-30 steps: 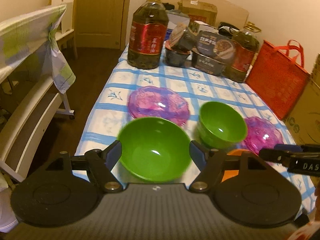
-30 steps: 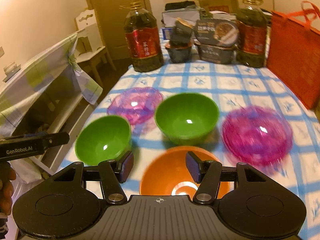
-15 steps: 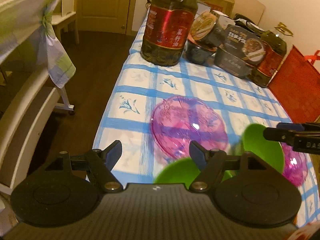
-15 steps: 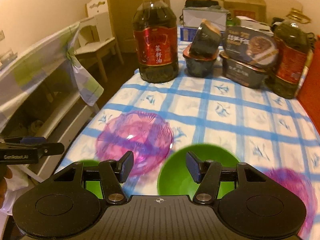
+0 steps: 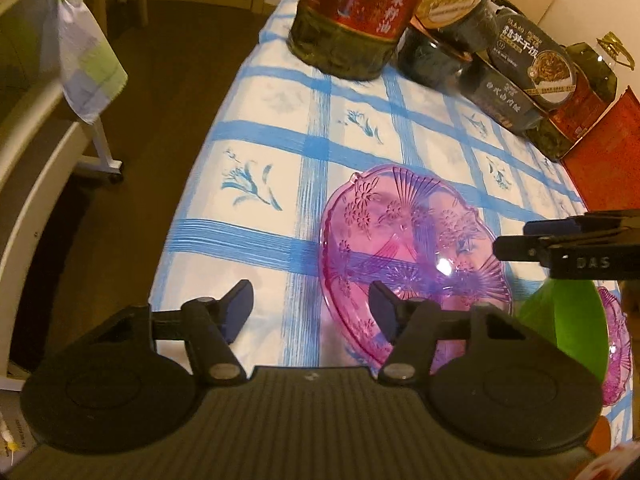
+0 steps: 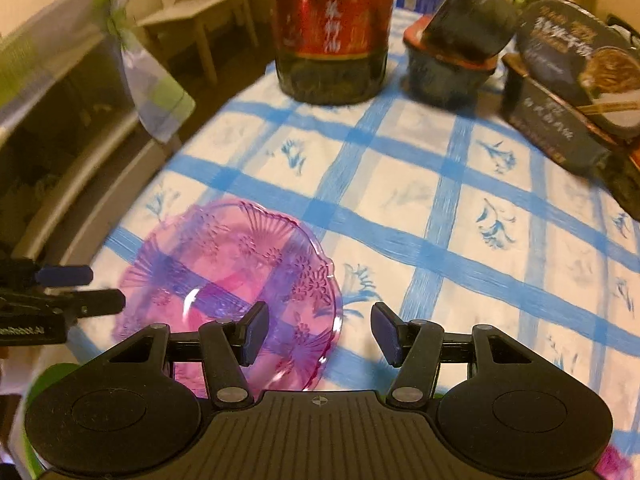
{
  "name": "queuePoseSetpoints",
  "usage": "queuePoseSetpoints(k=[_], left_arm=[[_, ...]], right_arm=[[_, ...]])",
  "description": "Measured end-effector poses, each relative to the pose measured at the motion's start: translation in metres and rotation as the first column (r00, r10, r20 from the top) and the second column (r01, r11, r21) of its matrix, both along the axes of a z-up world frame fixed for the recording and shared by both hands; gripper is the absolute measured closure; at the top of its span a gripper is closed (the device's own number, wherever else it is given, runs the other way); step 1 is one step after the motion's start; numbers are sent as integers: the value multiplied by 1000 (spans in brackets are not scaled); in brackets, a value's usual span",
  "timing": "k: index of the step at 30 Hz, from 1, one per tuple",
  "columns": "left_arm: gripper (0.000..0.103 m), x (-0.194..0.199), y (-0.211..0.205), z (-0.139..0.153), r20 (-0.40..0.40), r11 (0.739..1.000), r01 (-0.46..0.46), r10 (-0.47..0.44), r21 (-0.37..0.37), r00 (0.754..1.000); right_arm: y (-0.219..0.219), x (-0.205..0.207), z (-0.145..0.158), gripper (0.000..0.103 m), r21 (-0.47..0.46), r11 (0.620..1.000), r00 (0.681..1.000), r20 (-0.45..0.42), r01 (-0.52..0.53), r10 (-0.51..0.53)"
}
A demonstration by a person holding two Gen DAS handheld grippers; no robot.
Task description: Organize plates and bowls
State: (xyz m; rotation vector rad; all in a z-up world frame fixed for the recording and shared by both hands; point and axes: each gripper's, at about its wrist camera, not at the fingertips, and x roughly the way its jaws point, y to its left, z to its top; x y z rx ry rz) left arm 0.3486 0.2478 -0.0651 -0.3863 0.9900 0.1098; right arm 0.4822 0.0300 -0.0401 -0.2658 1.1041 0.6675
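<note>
Left wrist view: desk (image 5: 256, 184) with blue-checked cloth carries a pink patterned plate (image 5: 404, 240) near its left edge, a green bowl (image 5: 572, 320) just beside it. Left claw (image 5: 310, 312) is spread and empty; right claw (image 6: 318, 332) likewise. Judged: the plate looks glassy, stiff, slippery, possibly fragile; take it at the scalloped rim.
</note>
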Motion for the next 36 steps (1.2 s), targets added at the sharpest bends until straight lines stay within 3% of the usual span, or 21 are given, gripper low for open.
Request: queuePoseSetpoints(k=[4,7,13,15,17,21,27,36], left_arm=[[50,9,-1,-6,-14,1000,24,-24,-6,1000],[60,13,-1,-9,-21,1000,29,-29,-5,999],[78,13,1,-13,-39,999,39,-40,-20,998],[87,14,-1,-12,-34,998,49,-50,-30,998],[93,14,-5,-10,-31,998,63,-63,-21,998],[93,15,-9,-3,-24,998,62,-62,7,998],[93,13,-9,36,20,998,54,-54,25,998],[93,-2,-45,126,114,994,83,-91,74,989]], right_arm=[[5,10,-12,46,-28,1000,999,-47,-4,3],[7,14,-18,48,-40,999,997,-74,-9,6],[8,14,-31,69,-41,999,993,-120,-18,13],[7,13,-32,81,-39,999,993,-120,-16,11],[6,12,-32,84,-34,999,993,-116,-3,0],[1,13,-26,87,-1,1000,992,-121,30,-30],[-6,12,14,88,59,997,996,-79,45,-40],[-44,-13,109,89,105,992,996,36,75,-80]])
